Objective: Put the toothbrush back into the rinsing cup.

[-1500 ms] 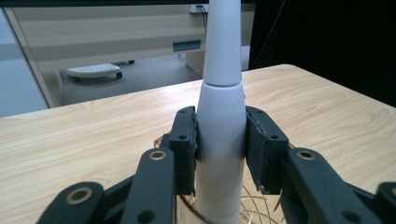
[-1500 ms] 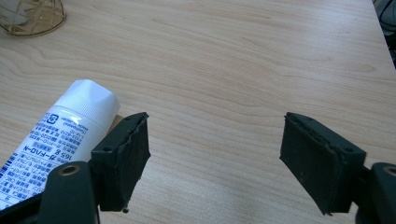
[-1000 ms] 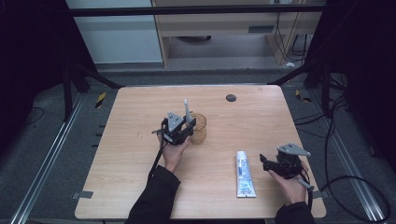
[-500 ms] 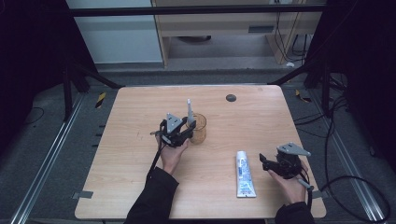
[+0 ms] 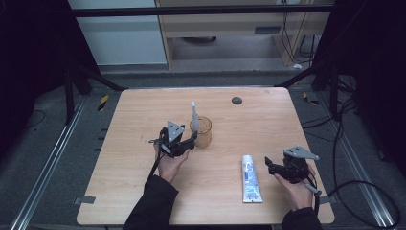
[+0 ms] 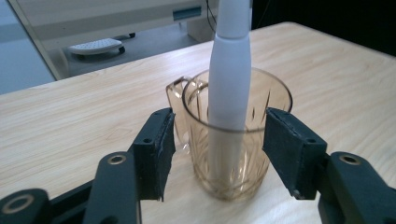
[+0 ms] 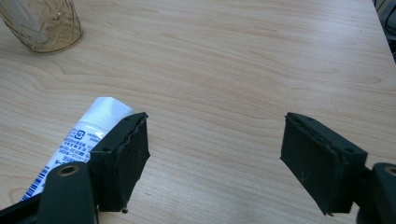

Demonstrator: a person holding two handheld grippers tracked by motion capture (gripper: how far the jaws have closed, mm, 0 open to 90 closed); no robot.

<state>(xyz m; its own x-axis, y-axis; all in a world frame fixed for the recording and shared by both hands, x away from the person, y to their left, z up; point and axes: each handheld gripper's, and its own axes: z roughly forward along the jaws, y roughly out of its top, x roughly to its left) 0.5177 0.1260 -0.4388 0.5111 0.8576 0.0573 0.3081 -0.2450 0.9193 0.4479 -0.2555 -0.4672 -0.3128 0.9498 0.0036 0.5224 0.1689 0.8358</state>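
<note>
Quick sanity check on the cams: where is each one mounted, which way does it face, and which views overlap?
High view: above the person's side, facing forward and down on the table; both forearms, left gripper, right gripper.
Left gripper view: rides that gripper, looks level at the glass cup holding a white stick; own jaws apart, clear of it.
Right gripper view: angled down; toothpaste tube, open jaws.
Shared: all three see the cup.

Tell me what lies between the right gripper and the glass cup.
In the high view, the toothpaste tube lies beside the right gripper; from there to the glass cup the table is bare.
</note>
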